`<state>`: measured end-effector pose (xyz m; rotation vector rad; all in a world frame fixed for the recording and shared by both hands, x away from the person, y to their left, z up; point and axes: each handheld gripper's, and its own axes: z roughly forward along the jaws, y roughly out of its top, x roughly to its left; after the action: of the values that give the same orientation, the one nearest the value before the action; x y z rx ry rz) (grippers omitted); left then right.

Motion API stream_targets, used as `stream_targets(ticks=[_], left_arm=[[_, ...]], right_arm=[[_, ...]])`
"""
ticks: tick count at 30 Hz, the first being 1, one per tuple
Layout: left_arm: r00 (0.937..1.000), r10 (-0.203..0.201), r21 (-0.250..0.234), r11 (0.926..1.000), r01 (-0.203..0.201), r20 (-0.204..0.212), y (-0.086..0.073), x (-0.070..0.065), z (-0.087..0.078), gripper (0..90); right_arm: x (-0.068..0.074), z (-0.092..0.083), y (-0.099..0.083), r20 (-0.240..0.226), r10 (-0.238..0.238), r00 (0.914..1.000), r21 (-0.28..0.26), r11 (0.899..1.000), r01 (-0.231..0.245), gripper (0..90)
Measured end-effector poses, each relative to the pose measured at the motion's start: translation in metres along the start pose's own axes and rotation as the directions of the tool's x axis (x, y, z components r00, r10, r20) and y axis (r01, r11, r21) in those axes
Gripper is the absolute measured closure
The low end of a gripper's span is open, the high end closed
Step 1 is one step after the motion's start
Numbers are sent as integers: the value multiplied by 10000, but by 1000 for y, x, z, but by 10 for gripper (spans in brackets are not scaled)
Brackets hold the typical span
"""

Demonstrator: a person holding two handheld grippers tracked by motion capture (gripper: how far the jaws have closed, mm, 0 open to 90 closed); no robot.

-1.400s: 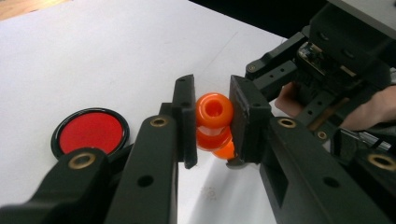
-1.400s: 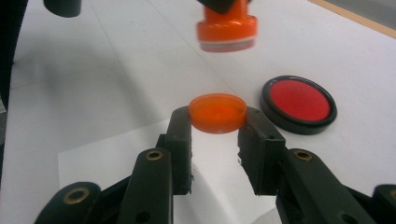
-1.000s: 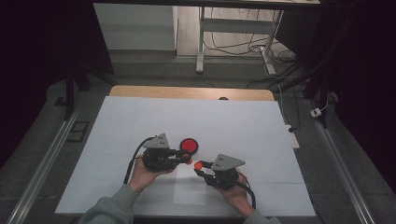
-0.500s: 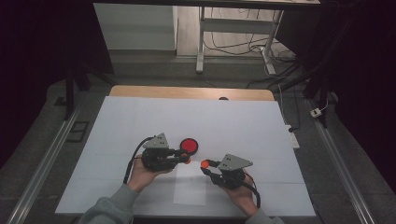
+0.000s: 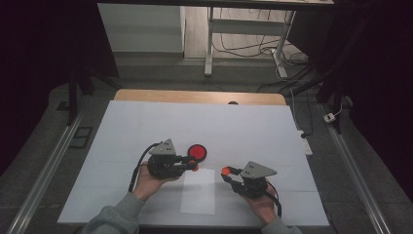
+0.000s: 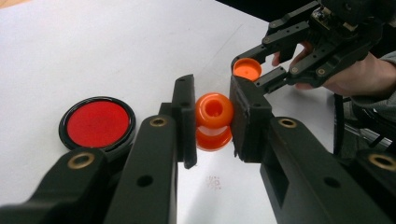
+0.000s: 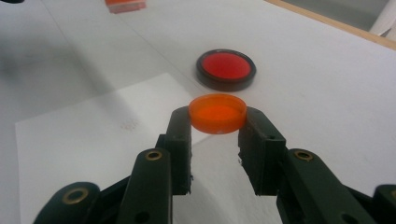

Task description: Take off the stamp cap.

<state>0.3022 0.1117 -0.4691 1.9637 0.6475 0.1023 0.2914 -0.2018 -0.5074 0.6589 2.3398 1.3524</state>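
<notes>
Right gripper point(image 5: 227, 171), jaws pinching cap point(image 7: 217, 113), now drawn clear of bottle point(image 6: 214, 120). Bottle open-mouthed, pinched between left gripper point(image 6: 212, 122) jaws above bench point(image 5: 243, 126). Uncapping judged done; red disc point(image 6: 97, 122) left of jaws.

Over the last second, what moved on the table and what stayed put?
The right gripper, shut on the orange cap, slid to the right, away from the left gripper, so the gap between them widened. The left gripper kept its place, holding the orange bottle. The red disc and the paper sheet did not move.
</notes>
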Motion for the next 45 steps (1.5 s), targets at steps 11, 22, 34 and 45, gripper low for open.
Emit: stream_targets(ticks=[11,22,34,45], left_arm=[[9999,84,28,10000,-84,-115,1,0,0,726],[9993,164,-22,9999,-164,-351,4,1,-4,725],[9966,272,2,9996,-273,-781,5,4,-9,725],[9940,299,31,9996,-297,-1051,5,10,-11,724]], right_arm=[[-12,-21,-11,421,326,9986,-39,9995,-325,647],[-24,-41,-22,761,582,9954,-67,9983,-578,646],[-27,-45,-25,855,658,9942,-59,9978,-656,646],[-28,-44,-26,823,679,9943,-101,9977,-673,646]])
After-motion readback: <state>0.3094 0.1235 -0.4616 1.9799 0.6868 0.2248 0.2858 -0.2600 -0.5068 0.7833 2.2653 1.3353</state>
